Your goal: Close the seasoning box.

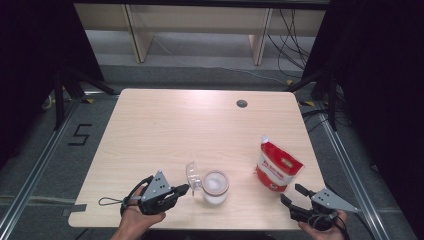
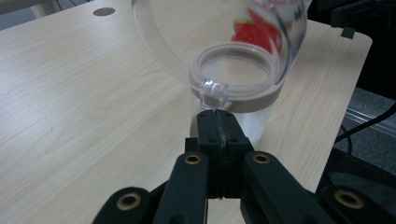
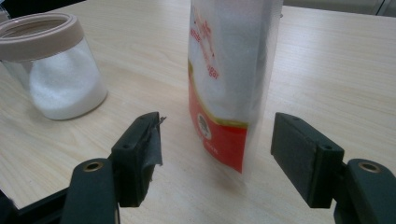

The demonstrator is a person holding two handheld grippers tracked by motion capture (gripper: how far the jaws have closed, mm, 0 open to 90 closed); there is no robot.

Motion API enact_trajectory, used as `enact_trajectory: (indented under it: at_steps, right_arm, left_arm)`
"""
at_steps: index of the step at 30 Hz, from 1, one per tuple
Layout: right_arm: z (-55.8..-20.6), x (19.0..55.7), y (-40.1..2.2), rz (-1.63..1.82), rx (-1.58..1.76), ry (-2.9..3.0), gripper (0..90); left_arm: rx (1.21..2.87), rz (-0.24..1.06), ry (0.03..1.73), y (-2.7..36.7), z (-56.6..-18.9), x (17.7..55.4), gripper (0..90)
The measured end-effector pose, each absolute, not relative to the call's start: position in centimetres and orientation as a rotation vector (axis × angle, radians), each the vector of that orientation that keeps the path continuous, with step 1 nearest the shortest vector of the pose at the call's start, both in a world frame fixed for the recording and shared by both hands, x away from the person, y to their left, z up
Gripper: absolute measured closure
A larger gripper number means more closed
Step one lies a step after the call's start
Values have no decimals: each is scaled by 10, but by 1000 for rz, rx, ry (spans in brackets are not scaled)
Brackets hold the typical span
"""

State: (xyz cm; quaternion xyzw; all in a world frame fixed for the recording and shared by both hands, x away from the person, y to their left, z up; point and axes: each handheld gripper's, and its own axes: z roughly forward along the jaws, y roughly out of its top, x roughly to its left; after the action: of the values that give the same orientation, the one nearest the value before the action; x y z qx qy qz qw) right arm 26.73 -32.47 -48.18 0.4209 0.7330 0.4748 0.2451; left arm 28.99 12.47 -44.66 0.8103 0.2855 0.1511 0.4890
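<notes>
We see the left claw (image 2: 218,122) pressed together on the small clear tab of a transparent hinged lid (image 2: 159,42), which stands tilted up and open above the jar (image 1: 215,187). The hand (image 1: 136,220) that bears it comes in from the bottom edge of the high view, palm under the gripper body, the claw pointing level across the surface (image 1: 165,125) toward the jar. A black cable loops off to its left.

The right claw (image 3: 215,154) stands spread wide, its two black pads apart on either side of the pouch (image 3: 229,79) without touching it. That hand (image 1: 320,227) rests low at the near right corner of the surface, the claw aimed up and left at the pouch.

The jar sits near the front edge, just beside the left claw; it is round, of clear glass or plastic, with a beige ring around its mouth and white grains filling its lower part. The pouch stands upright well to the right of the jar, a glossy plastic bag, red below and clear above, with white grains inside.

The surface is pale wood-grain laminate with rounded corners and a dark round cable hole (image 1: 242,103) near its far edge.
</notes>
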Motion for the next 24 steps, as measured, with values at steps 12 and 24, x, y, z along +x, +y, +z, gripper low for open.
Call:
enact_trajectory:
  at_steps: [12,24]
  right_arm:
    - [-483,268,-324,1296,1148,2006,340]
    - [-483,267,-323,1310,1163,2012,340]
  left_arm:
    - [1955,375,658,113,-442,293,891]
    - [1945,354,654,109,-442,293,868]
